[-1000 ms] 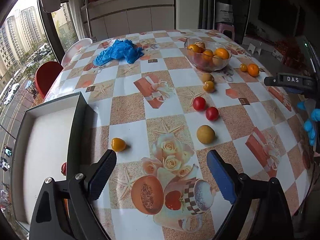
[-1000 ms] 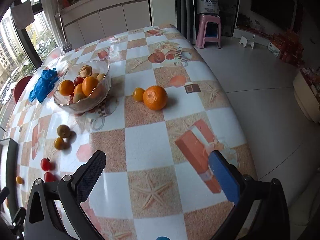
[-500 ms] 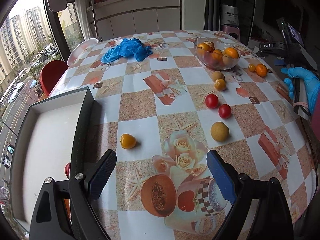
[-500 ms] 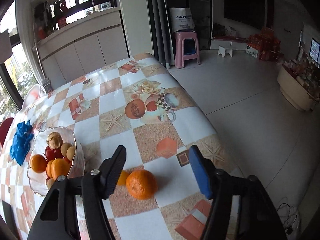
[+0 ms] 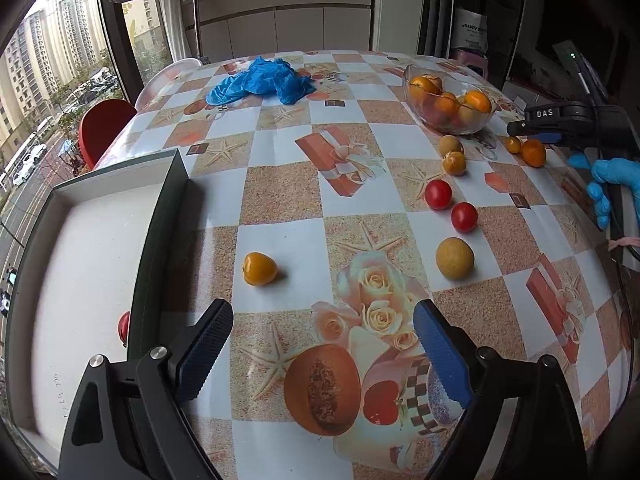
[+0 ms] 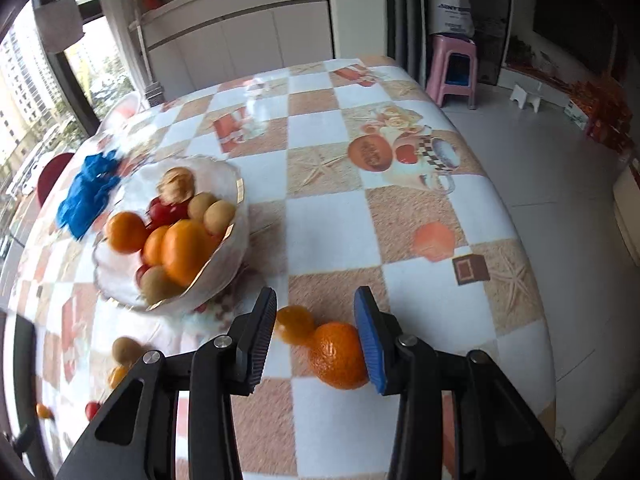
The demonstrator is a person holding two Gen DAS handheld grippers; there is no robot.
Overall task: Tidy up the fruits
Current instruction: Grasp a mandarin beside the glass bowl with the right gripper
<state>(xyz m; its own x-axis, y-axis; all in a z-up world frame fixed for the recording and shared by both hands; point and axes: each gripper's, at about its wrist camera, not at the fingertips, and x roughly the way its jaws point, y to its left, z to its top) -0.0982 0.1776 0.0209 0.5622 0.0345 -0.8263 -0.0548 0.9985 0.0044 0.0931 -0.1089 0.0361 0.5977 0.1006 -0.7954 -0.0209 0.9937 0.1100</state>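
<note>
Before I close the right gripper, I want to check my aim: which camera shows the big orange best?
The right wrist view: the big orange sits close and large between the open right gripper fingers, against the blue pad. The left wrist view shows it only small and far off, beside the glass bowl.

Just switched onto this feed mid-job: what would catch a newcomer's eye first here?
The right gripper stands open around the orange near the table's edge, a smaller yellow-orange fruit touching it. Just behind sits the glass bowl heaped with fruit. In the left view, loose fruit dots the tablecloth beside a white tray.
</note>
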